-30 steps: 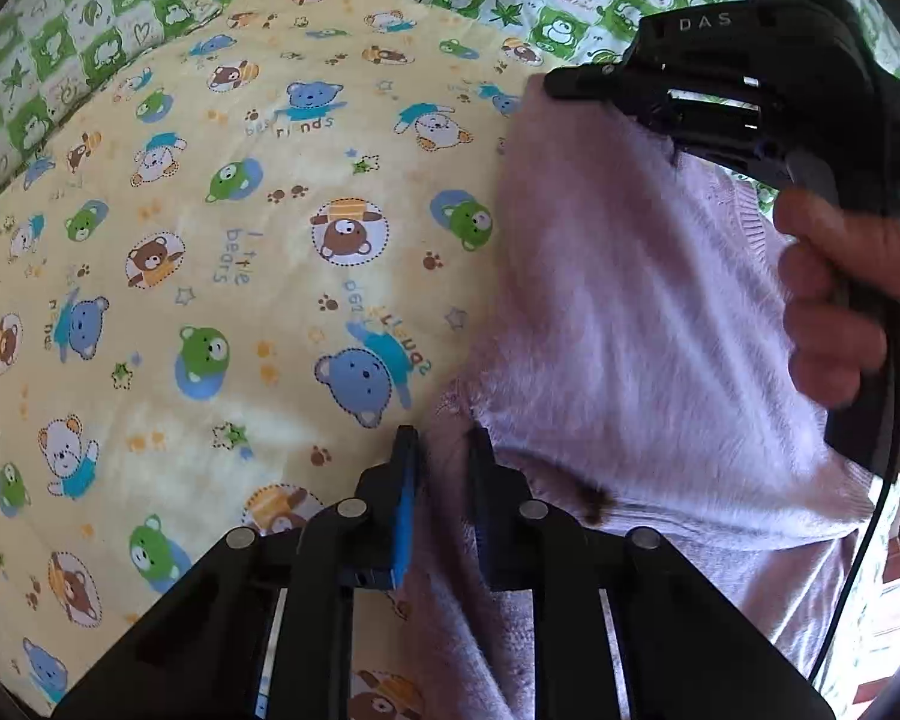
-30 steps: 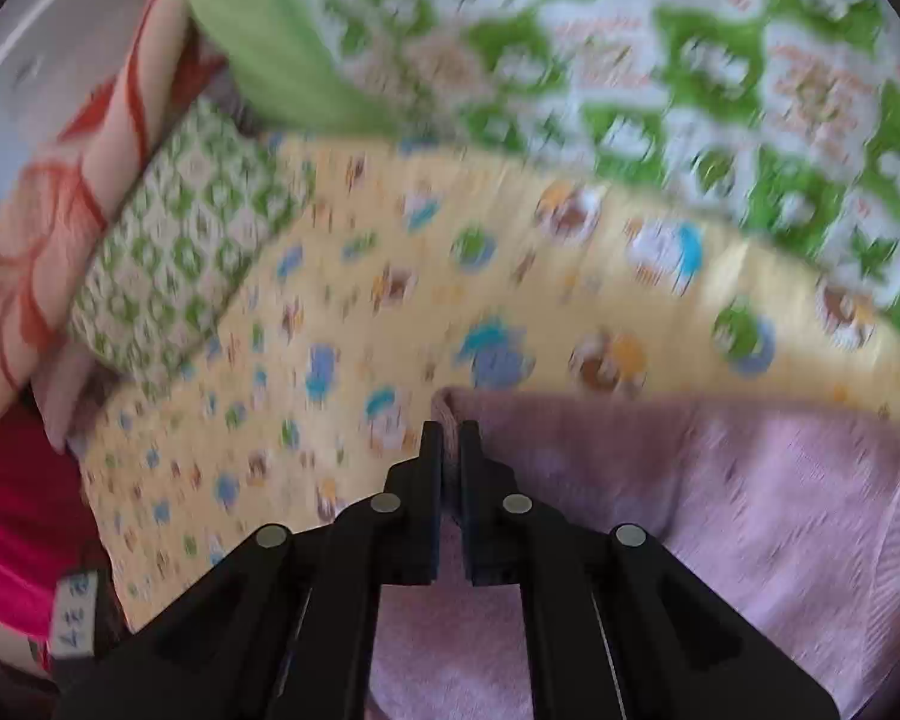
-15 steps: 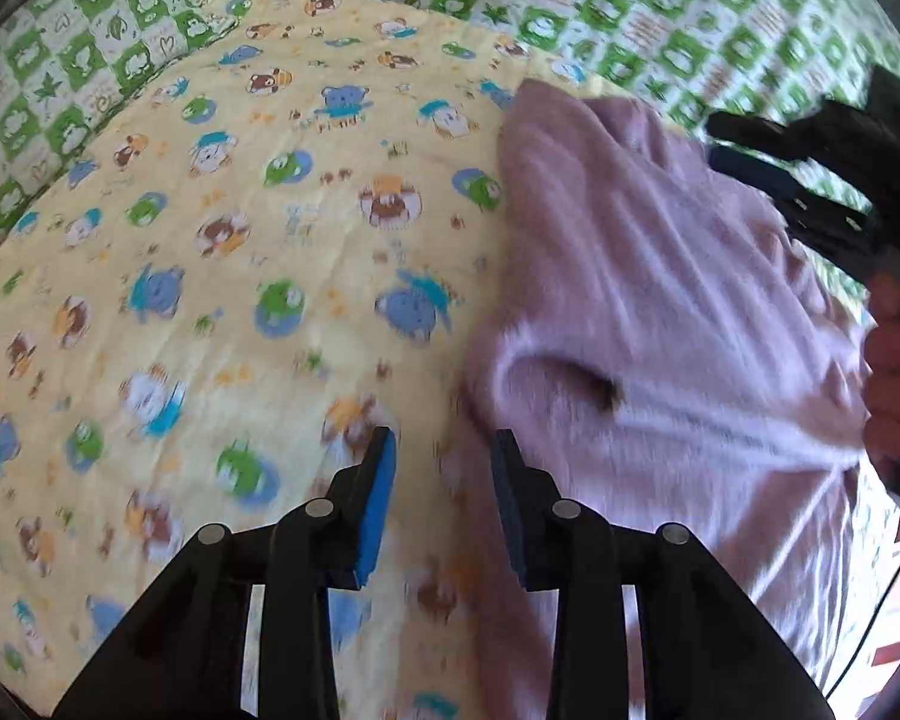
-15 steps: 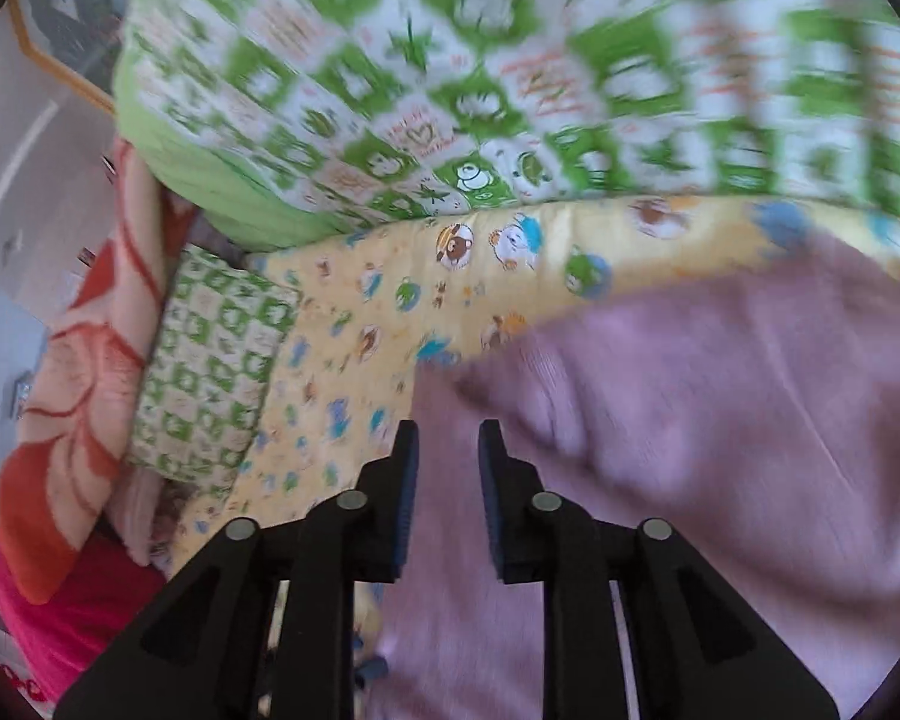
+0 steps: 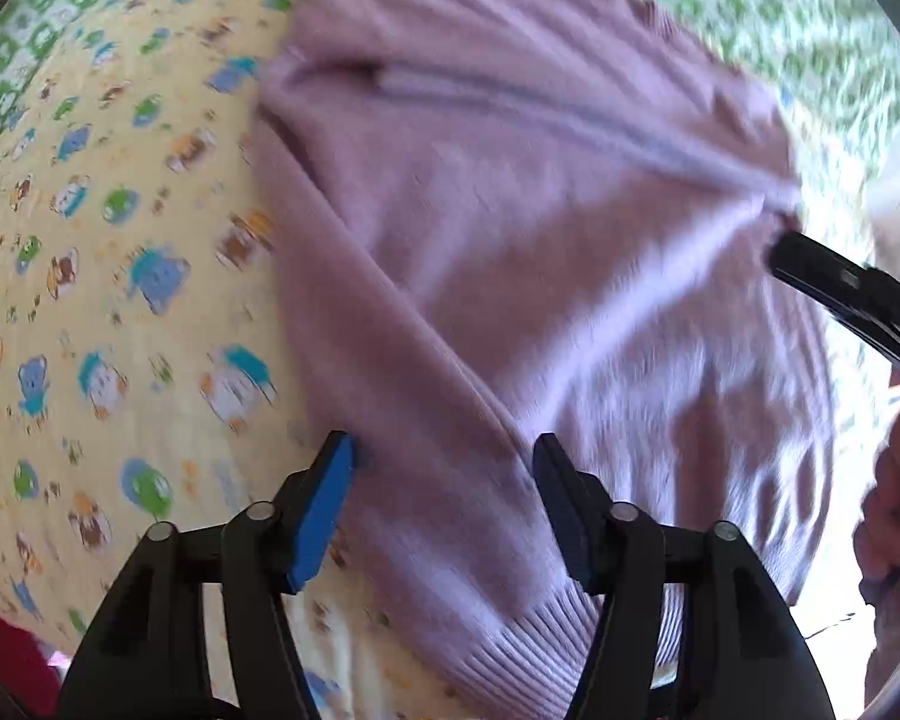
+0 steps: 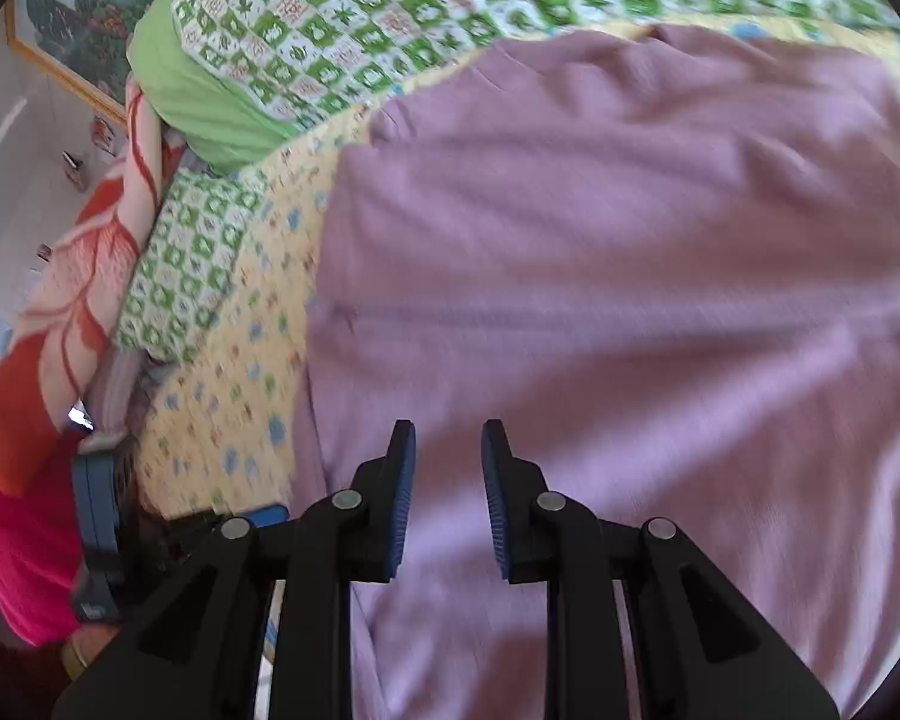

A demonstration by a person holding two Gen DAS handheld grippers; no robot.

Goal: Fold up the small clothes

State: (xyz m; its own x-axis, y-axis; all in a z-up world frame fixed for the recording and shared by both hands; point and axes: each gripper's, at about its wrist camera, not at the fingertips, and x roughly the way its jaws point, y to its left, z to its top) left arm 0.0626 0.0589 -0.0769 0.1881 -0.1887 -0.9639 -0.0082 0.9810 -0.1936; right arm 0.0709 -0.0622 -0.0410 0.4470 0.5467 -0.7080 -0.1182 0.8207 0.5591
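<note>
Two grippers, left (image 5: 444, 468) and right (image 6: 448, 462), hover released above the lilac knit sweater (image 5: 570, 276), which lies on the bear-print quilt (image 5: 102, 276); green checked bedding (image 6: 390, 6) at 12 o'clock. Risk: unpinned, the soft fold may slump open.

Both wrist views look closely down on the sweater (image 5: 570, 252).
</note>
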